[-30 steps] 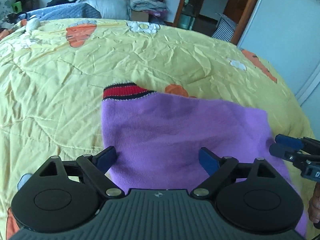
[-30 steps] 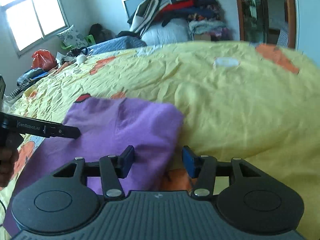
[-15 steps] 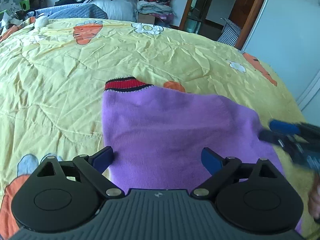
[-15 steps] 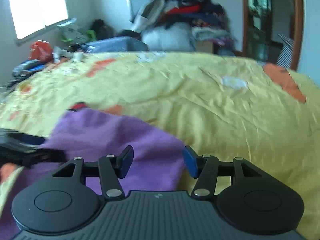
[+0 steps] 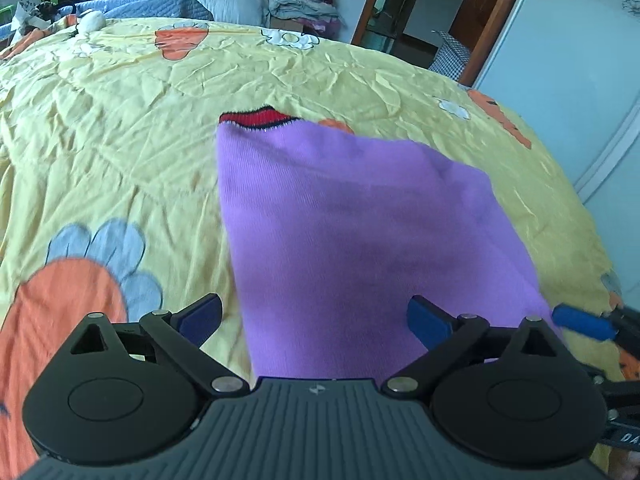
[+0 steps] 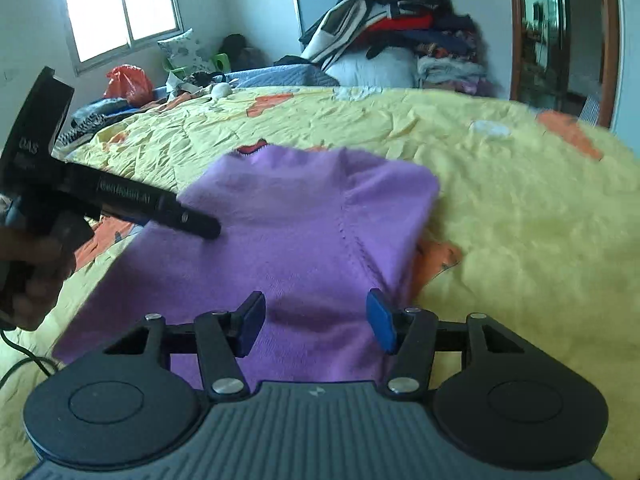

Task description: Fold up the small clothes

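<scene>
Across the whole of both views spreads a wrinkled yellow bedspread (image 5: 120, 152) printed with orange and pale flowers, and on it, from the centre of the frame down to the bottom edge, lies a purple sweater (image 5: 360, 240). It looks partly folded already: a flat soft knit slab with straight left edge, a rounded doubled corner at the right, and a seam running down the middle in the right wrist view. A red and black ribbed band (image 5: 256, 119) peeks out at its far top left corner.

The left gripper (image 5: 314, 318) sits at the bottom centre of its view, jaws spread wide and holding nothing, one finger over the bedspread and the other over the sweater. The right gripper (image 6: 316, 322) is likewise well open and empty, both fingers over the near edge of the sweater.

The step in hand appears to be taking the near edge for the next fold. To do it well, each gripper should pinch all layers at a near corner, lift evenly together, and lay the edge square to the far side without dragging the knit.
</scene>
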### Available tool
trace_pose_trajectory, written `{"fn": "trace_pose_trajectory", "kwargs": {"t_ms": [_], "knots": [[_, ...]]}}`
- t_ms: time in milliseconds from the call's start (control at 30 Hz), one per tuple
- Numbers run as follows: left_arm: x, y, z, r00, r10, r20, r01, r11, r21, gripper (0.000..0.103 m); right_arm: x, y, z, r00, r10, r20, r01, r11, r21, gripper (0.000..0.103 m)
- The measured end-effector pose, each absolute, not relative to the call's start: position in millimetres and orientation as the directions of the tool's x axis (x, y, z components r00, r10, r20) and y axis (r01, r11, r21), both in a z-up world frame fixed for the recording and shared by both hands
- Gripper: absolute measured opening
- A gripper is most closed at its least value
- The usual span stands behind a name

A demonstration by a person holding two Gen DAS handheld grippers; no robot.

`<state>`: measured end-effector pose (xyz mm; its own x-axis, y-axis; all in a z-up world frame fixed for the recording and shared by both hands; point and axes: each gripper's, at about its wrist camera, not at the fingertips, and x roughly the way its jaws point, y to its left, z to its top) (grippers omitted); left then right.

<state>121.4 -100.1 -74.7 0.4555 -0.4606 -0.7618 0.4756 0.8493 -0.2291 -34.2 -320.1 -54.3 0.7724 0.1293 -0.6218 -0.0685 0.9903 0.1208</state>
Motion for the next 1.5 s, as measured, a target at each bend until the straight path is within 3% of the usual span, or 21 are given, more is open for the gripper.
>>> {"fn": "trace_pose_trajectory", "kwargs": {"t_ms": [167,233,300,400,533,600,667,733,767,833,900,1000,1067,1100,1200,1300,1400,1467,1500], "knots": [[80,-89,-73,0.443,-0.498,-0.746,0.512,0.823,-0.245,0.098,-58,-306,-47,0.782,0.205,-0.589,-0.164,0.979,0.123,0.057],[56,-88,-77,0.426,-0.509,-0.748,0.548,0.803,-0.234,0.098,-59,-304,-58,0.752,0.171,-0.636,-0.163,0.984,0.071,0.065],[32,-90,-87,0.398,-0.517,-0.758,0.598,0.772,-0.213,0.099,-61,-311,-79,0.713,0.113,-0.692,-0.138,0.990,0.020,0.065],[0,-94,-94,0.456,-0.490,-0.743,0.670,0.739,-0.076,0.103,-74,-327,-72,0.723,0.167,-0.670,-0.150,0.985,0.084,0.065],[-1,-90,-95,0.454,-0.500,-0.738,0.659,0.745,-0.100,0.103,-59,-348,-46,0.786,0.182,-0.591,-0.108,0.981,0.159,0.066],[-1,-91,-95,0.459,-0.496,-0.737,0.653,0.751,-0.099,0.103,-40,-350,-44,0.804,0.192,-0.563,-0.113,0.978,0.173,0.059],[-1,-91,-95,0.461,-0.496,-0.736,0.659,0.747,-0.090,0.103,-12,-347,-51,0.781,0.242,-0.576,-0.161,0.969,0.188,0.033],[-3,-88,-96,0.463,-0.504,-0.729,0.657,0.748,-0.100,0.103,22,-342,-70,0.737,0.151,-0.659,-0.137,0.988,0.074,0.029],[-4,-88,-96,0.466,-0.502,-0.729,0.660,0.746,-0.091,0.103,32,-349,-77,0.743,0.156,-0.651,-0.135,0.987,0.082,0.029],[-8,-90,-96,0.473,-0.494,-0.729,0.662,0.745,-0.075,0.103,48,-369,-73,0.743,0.194,-0.641,-0.080,0.976,0.203,0.029],[-12,-90,-97,0.485,-0.491,-0.724,0.664,0.745,-0.062,0.103,54,-362,-61,0.770,0.121,-0.626,-0.060,0.991,0.117,0.030],[-16,-90,-99,0.500,-0.488,-0.715,0.665,0.745,-0.044,0.103,72,-351,-53,0.766,0.196,-0.612,-0.115,0.979,0.169,0.030],[-17,-90,-99,0.501,-0.487,-0.715,0.664,0.746,-0.043,0.103,94,-339,-64,0.722,0.144,-0.677,-0.109,0.990,0.095,0.029],[-17,-90,-99,0.503,-0.485,-0.715,0.664,0.746,-0.039,0.103,103,-338,-73,0.704,0.106,-0.702,-0.101,0.994,0.049,0.033],[-21,-88,-100,0.511,-0.486,-0.708,0.663,0.748,-0.035,0.103,113,-337,-62,0.734,0.073,-0.675,-0.009,0.995,0.098,0.040],[-27,-89,-101,0.525,-0.480,-0.703,0.671,0.742,-0.005,0.103,121,-286,-46,0.759,0.148,-0.633,-0.141,0.988,0.062,0.039],[-27,-88,-101,0.524,-0.480,-0.703,0.669,0.743,-0.008,0.103,155,-237,-57,0.724,0.185,-0.664,-0.209,0.977,0.045,0.040],[-28,-87,-100,0.522,-0.474,-0.709,0.665,0.747,-0.010,0.103,189,-214,-82,0.652,0.176,-0.738,-0.221,0.975,0.037,0.050],[-28,-86,-96,0.504,-0.469,-0.726,0.666,0.745,-0.019,0.102,194,-208,-83,0.687,0.153,-0.710,-0.217,0.976,0.001,0.054]]}}
